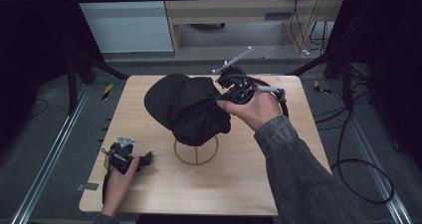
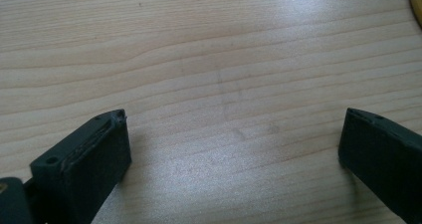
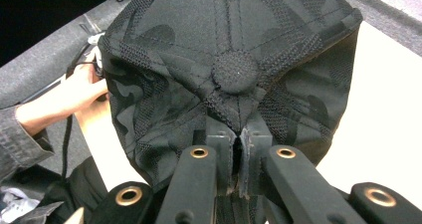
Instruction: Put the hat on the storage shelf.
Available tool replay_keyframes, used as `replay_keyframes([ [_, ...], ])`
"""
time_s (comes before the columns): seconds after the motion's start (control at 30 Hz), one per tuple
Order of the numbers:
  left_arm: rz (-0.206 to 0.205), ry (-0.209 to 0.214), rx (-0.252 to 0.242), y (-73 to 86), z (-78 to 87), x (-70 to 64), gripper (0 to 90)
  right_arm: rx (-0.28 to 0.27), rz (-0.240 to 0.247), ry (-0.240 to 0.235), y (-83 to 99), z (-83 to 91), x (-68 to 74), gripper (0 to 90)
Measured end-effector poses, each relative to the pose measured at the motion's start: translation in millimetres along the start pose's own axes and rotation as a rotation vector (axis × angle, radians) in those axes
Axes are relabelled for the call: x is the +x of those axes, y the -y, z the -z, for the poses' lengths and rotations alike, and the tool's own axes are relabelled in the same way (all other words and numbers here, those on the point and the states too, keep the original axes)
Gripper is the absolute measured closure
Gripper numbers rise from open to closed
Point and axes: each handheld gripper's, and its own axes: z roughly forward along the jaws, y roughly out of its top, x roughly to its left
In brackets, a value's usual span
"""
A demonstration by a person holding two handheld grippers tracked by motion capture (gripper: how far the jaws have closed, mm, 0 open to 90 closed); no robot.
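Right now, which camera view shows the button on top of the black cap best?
The right gripper view: the button sits close and sharp, just above the right gripper, whose jaws are shut on the black cap. In the high view the cap is a dark shape. The left gripper view shows the wooden table.

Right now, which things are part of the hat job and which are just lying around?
Part of the job:
black cap
right gripper, shut on the cap's crown
round wooden stand under the cap

Just lying about:
left gripper, open over bare table
cables on the floor
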Motion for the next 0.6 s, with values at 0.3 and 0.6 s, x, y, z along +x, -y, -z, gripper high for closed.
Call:
replay_keyframes([
  [0.3,0.0,0.0,0.0,0.0,0.0,0.0,0.0,-0.005,0.007,0.017,-1.4,-16.0,0.7,85.8],
  [0.6,0.0,0.0,0.0,0.0,0.0,0.0,0.0,-0.001,0.014,0.031,-5.2,-29.3,0.5,85.4],
])
